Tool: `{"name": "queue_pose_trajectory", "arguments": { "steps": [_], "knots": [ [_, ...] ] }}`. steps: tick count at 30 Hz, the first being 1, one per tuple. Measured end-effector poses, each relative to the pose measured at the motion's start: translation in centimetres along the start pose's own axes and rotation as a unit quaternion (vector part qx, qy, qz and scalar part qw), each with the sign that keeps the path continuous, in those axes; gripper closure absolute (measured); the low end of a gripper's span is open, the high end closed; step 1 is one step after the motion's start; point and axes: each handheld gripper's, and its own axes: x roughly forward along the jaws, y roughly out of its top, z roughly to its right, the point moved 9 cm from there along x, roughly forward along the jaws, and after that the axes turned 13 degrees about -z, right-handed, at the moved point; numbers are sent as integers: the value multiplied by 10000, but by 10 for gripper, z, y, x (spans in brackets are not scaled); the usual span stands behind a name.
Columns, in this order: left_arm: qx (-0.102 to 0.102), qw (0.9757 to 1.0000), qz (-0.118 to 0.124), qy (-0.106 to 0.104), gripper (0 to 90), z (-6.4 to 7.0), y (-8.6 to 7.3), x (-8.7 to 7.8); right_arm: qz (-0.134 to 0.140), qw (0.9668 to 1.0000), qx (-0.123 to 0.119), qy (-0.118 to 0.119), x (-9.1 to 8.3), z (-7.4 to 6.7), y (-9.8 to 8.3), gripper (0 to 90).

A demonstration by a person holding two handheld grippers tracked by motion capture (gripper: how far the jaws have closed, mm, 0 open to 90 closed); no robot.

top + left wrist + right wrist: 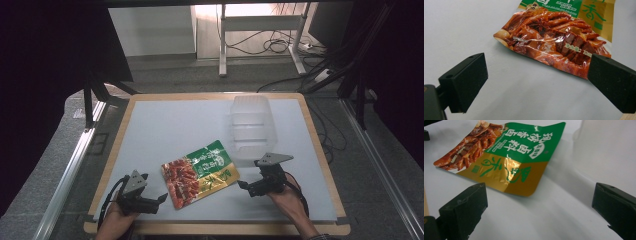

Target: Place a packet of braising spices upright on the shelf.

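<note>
A flat snack pouch [200, 172] with a red food picture, a green band and a gold corner lies on the white table top near the front. My left gripper [162, 198] rests just left of the pouch, jaws wide apart and empty; its own view shows the pouch's red end [554, 42] ahead. My right gripper [241, 184] sits just right of the pouch, also open and empty, facing the gold corner [509, 175]. A clear plastic tub [251, 126] stands behind the pouch, and its pale wall [606, 150] rises beyond the right gripper.
The white table top [165, 130] has a wooden border [112, 155] around it. Metal rails run along both sides of the table, and cables and a desk frame lie on the floor beyond the far edge.
</note>
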Motion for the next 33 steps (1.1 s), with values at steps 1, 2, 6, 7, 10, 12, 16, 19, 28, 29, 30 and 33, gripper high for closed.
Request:
{"name": "queue_pose_trajectory", "arguments": {
  "steps": [1, 2, 6, 7, 10, 12, 16, 19, 28, 29, 30, 33],
  "knots": [
    [-1, 10000, -1, -2, 31, 0, 0, 0, 0, 10000, -8, 12, 2, -1, 1, 2],
    [-1, 10000, -1, -2, 31, 0, 0, 0, -11, 10000, -37, 25, 4, -3, 2, 2],
    [-1, 10000, -2, -4, 31, 0, 0, 0, -12, 10000, 24, 88, 12, -5, 8, 2],
    [-1, 10000, -2, -4, 31, 0, 0, 0, -12, 10000, 24, 88, 12, -5, 8, 2],
    [3, 10000, -3, -4, 31, 0, 0, 0, -115, 9999, 37, 120, 19, -7, 9, 11],
    [4, 10000, -3, -5, 32, 0, 0, 0, -183, 9998, -3, 117, 23, -8, 10, 20],
    [6, 10000, 1, -11, 32, 0, 0, 0, -317, 9994, -43, 95, 28, -9, 13, 42],
    [32, 10000, -16, -5, 32, 0, 0, 0, -457, 9989, 1, 98, 34, -8, 13, 85],
    [28, 10000, -19, -2, 33, 0, 0, 0, -690, 9976, -46, 86, 46, -11, 21, 354],
    [28, 10000, -19, -2, 33, 0, 0, 0, -701, 9975, -107, 64, 47, -11, 22, 369],
    [29, 10000, -18, -1, 33, 0, 0, 0, -701, 9975, -107, 64, 47, -11, 22, 369],
    [32, 10000, -21, 6, 33, 0, 0, 0, -690, 9975, -161, 83, 50, -15, 26, 396]
  ]
}}
